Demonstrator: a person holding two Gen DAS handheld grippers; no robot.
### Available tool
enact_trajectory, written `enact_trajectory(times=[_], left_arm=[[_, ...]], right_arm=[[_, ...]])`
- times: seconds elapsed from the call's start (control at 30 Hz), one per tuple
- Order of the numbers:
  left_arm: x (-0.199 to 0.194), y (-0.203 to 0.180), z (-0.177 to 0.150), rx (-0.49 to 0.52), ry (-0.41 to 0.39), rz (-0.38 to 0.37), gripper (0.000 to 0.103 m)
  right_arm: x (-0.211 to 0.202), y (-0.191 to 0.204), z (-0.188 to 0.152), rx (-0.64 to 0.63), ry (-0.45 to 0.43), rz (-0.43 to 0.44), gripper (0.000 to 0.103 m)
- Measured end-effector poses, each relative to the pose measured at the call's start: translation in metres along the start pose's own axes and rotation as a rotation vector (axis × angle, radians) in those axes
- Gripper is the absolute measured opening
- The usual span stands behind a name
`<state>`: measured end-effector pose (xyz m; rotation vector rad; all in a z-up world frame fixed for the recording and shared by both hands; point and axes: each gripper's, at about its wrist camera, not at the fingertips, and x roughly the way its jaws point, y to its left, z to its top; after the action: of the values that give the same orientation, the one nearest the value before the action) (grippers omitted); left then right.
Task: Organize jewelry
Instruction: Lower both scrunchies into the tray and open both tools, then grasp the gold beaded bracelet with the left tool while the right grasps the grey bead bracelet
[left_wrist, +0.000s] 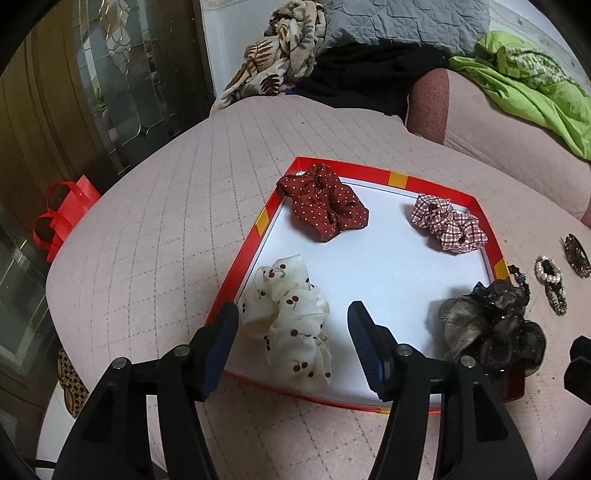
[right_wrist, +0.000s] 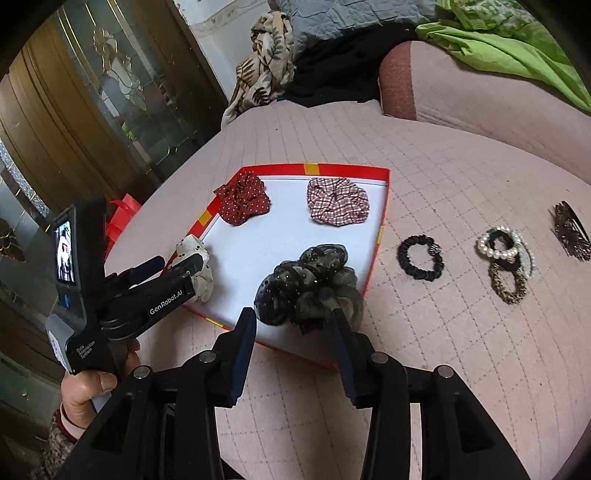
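left gripper: jaws apart, nothing pressed; cherry-print cream scrunchie lies loose between them in the near left corner of the red-rimmed tray. right gripper: jaws apart, just short of the black mesh scrunchie in the near right corner, gripping nothing. far corners: one red dotted scrunchie, one plaid scrunchie. count in tray: four scrunchies, one per corner. still outside on the pink quilted cover, right of the tray: one black hair tie, one overlapping cluster of pearl and leopard ties, exact number unclear, one dark clip. judged roughly half sorted.
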<state>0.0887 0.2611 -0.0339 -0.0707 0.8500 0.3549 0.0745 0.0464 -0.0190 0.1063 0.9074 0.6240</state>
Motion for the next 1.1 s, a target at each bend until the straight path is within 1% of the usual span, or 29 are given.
enact_trajectory(times=[0.17,0.27,0.4,0.53,0.6,0.77,0.87,0.93,1.0,1.1], left_arm=[[-0.008,-0.001,-0.004,-0.024,-0.010,-0.014,0.062],[-0.013,-0.005,-0.006,-0.026,-0.024,-0.017,0.062],[-0.024,-0.012,-0.011,-0.027,-0.067,-0.026,0.062],[-0.047,-0.024,-0.015,-0.005,-0.155,-0.037,0.062],[-0.056,-0.029,-0.015,0.008,-0.167,-0.047,0.062],[-0.090,-0.051,-0.011,0.017,-0.185,-0.172,0.062],[-0.107,-0.076,-0.006,0.052,-0.184,-0.251,0.062],[-0.111,-0.099,-0.001,0.097,-0.165,-0.300,0.062],[-0.111,-0.119,0.001,0.130,-0.150,-0.322,0.062],[-0.101,-0.152,0.004,0.177,-0.100,-0.370,0.062]], right_arm=[[-0.019,-0.011,-0.008,0.004,-0.032,-0.021,0.050],[-0.030,-0.023,-0.013,0.016,-0.045,-0.038,0.050],[-0.048,-0.051,-0.021,0.048,-0.062,-0.077,0.050],[-0.069,-0.089,-0.036,0.103,-0.074,-0.137,0.051],[-0.082,-0.113,-0.045,0.143,-0.079,-0.168,0.051],[-0.105,-0.163,-0.060,0.231,-0.089,-0.229,0.051],[-0.109,-0.185,-0.063,0.276,-0.091,-0.235,0.051],[-0.107,-0.198,-0.064,0.304,-0.093,-0.230,0.051],[-0.101,-0.206,-0.063,0.316,-0.095,-0.217,0.051],[-0.086,-0.212,-0.056,0.303,-0.091,-0.200,0.051]])
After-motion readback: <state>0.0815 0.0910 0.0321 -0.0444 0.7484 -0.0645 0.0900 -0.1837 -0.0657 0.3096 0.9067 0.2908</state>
